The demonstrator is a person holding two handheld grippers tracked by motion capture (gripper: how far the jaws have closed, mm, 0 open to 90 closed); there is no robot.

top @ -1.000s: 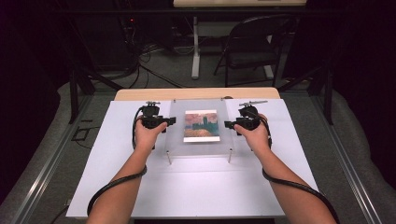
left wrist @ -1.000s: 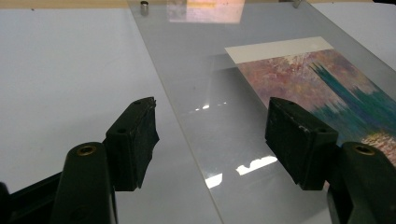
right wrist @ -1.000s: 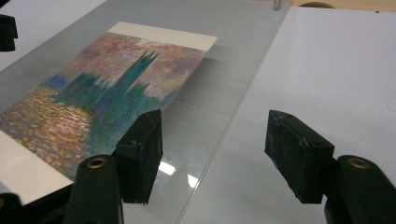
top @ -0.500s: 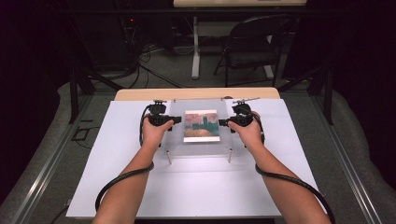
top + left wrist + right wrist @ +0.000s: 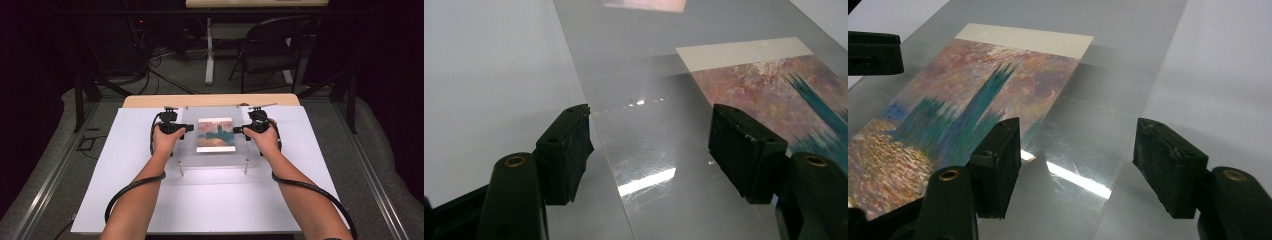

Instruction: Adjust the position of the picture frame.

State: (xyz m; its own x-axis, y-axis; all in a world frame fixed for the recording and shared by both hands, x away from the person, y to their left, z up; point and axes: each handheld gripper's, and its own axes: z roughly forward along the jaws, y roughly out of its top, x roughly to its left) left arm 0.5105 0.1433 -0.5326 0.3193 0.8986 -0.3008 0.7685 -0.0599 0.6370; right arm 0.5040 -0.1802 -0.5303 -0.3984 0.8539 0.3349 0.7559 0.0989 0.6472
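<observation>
A clear acrylic sheet [image 5: 215, 160] rests on short posts over the white table, with a painted print [image 5: 216, 134] of teal towers on pink at its middle. My left gripper [image 5: 189, 128] is open at the sheet's left side. In the left gripper view its jaws [image 5: 654, 150] straddle the sheet's edge [image 5: 599, 135], with the print [image 5: 774, 85] just beyond. On the right side my right gripper [image 5: 238, 130] is open too. The right gripper view has its jaws [image 5: 1078, 160] standing over the sheet [image 5: 1108, 100], close to the print [image 5: 973, 110].
Two metal posts [image 5: 180, 168] [image 5: 246, 166] hold up the sheet's near edge. The white tabletop [image 5: 200, 205] spreads in front of them. A folding chair [image 5: 272, 45] and cables sit on the floor behind the table.
Both hands have slid inward and a little away from me, so each open gripper now reaches over a side edge of the sheet. The sheet and print have not moved.
</observation>
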